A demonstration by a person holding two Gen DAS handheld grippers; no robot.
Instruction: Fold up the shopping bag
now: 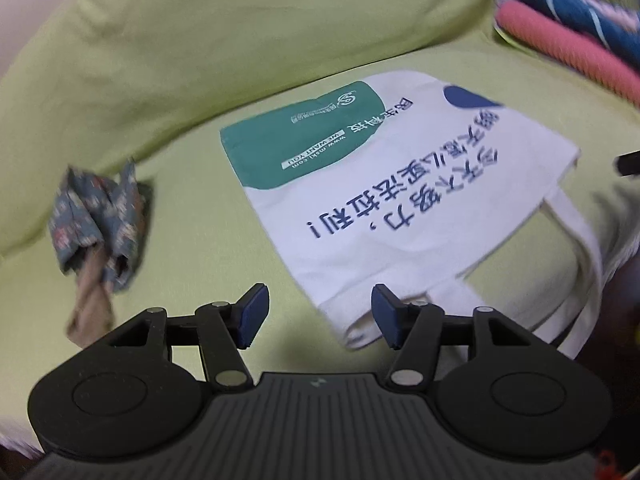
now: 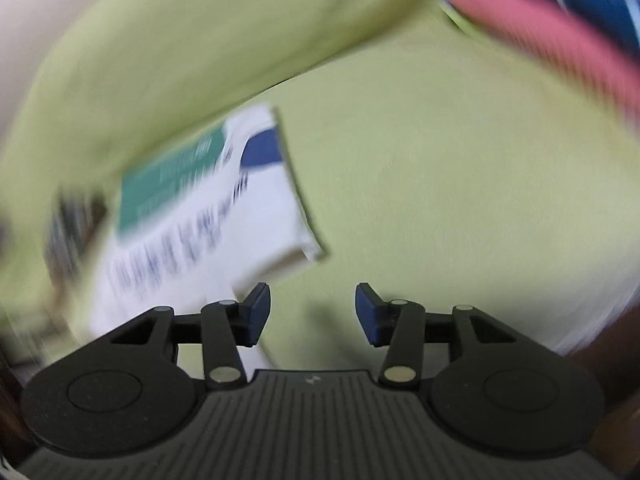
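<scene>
Both wide | left gripper [image 1: 318, 316] fingers empty beside shopping bag [image 1: 384, 184]; right gripper [image 2: 313, 312] empty

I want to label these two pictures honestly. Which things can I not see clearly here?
- Right wrist view: the shopping bag is smeared by motion blur, so its print is unreadable.
- Left wrist view: the bag handles run off behind the left gripper; their ends are hidden.
- Left wrist view: the small patterned cloth is blurred; what it is cannot be told.
- Both views: the striped fabric is cut off by the edge.
</scene>
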